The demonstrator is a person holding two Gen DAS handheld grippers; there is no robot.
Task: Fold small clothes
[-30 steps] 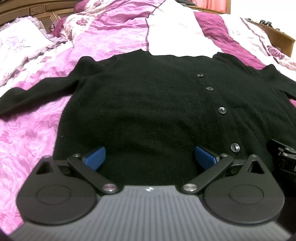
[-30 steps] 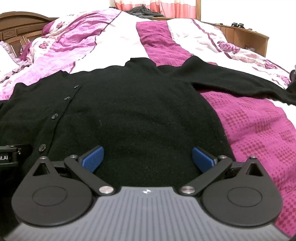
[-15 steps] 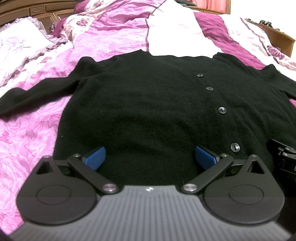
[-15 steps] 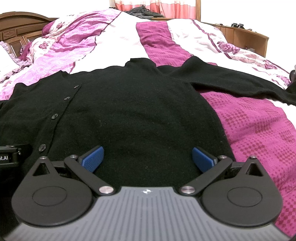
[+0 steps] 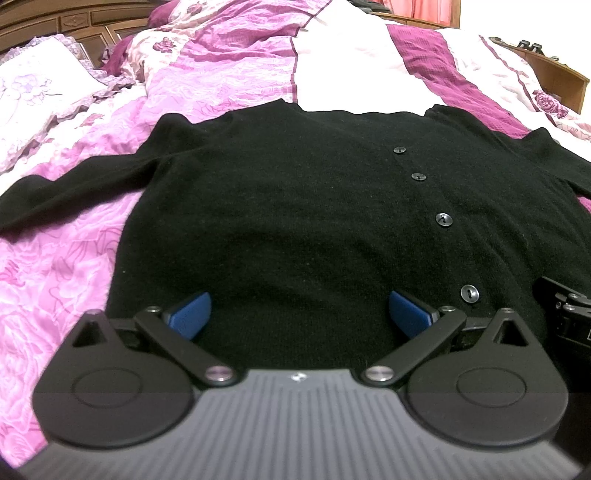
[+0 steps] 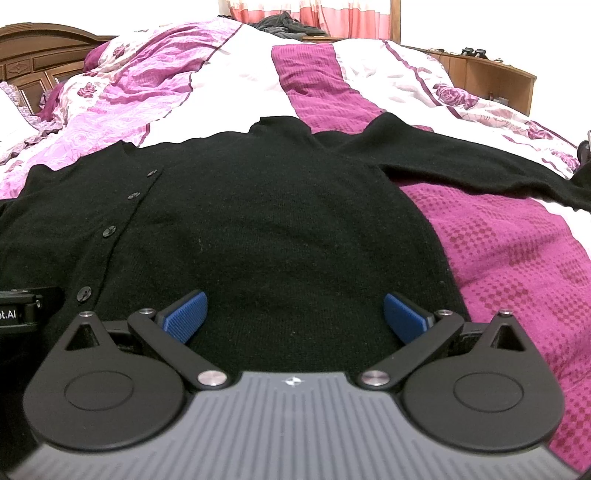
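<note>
A black buttoned cardigan (image 5: 295, 206) lies flat, front up, on the bed, sleeves spread to both sides; it also shows in the right wrist view (image 6: 277, 221). My left gripper (image 5: 301, 312) is open, its blue pads wide apart over the left half of the hem. My right gripper (image 6: 293, 310) is open over the right half of the hem. Both hold nothing. The left sleeve (image 5: 74, 184) runs out left, the right sleeve (image 6: 480, 166) out right. Each gripper's body shows at the edge of the other's view.
A pink, magenta and white floral quilt (image 5: 221, 55) covers the bed. A wooden headboard (image 6: 44, 55) and a pillow (image 5: 33, 92) are at the far left. A wooden side unit (image 6: 491, 77) stands at the far right. Dark clothes (image 6: 284, 26) lie beyond the bed.
</note>
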